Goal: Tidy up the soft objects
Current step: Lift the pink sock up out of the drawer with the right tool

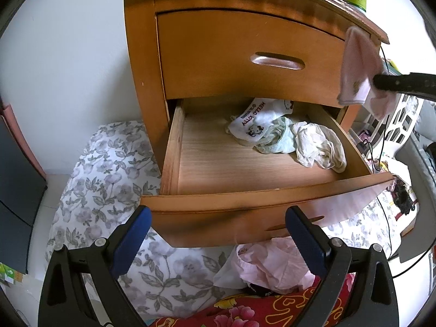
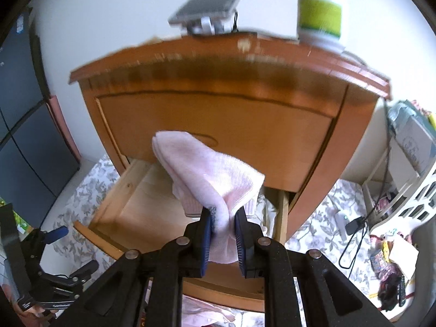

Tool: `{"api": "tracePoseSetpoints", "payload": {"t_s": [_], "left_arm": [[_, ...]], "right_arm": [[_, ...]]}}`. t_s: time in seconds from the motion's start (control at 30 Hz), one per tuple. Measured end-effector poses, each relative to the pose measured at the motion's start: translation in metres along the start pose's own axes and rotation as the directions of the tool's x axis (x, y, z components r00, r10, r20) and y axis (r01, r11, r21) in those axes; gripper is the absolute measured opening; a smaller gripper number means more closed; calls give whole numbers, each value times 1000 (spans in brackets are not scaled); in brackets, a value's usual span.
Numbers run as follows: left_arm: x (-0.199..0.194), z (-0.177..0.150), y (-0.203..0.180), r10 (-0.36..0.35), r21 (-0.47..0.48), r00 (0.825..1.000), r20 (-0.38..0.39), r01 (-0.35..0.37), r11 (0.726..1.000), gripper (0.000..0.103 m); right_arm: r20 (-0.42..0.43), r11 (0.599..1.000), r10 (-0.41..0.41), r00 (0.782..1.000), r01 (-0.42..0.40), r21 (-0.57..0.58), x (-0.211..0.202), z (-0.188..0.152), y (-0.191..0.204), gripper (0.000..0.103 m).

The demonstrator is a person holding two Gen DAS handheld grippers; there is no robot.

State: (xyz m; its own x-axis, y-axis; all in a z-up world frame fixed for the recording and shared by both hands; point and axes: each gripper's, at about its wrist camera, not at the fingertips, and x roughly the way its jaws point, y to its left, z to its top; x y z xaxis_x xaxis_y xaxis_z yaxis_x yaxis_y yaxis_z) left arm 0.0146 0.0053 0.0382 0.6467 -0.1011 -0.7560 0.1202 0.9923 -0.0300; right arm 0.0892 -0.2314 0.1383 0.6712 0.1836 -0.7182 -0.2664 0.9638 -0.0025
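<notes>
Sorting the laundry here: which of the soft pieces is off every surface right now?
The pale pink sock, pinched in the right gripper before the nightstand; the others lie in the open drawer.

both wrist views down onto nightstand (image 1: 141, 54)

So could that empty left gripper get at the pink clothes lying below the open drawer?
Probably yes. The left gripper is open and empty, and the pink clothes lie uncovered on the bed just past its fingers. The open drawer overhangs only their far edge.
</notes>
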Motion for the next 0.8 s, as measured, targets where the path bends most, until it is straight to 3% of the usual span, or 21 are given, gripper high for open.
{"api": "tracePoseSetpoints", "payload": {"t_s": [0.8], "left_arm": [[-39,1,-16,55,11,998,35,-56,998,99]], "right_arm": [[186,999,34,982,-28,-34,-118,-44,10,17]]}}
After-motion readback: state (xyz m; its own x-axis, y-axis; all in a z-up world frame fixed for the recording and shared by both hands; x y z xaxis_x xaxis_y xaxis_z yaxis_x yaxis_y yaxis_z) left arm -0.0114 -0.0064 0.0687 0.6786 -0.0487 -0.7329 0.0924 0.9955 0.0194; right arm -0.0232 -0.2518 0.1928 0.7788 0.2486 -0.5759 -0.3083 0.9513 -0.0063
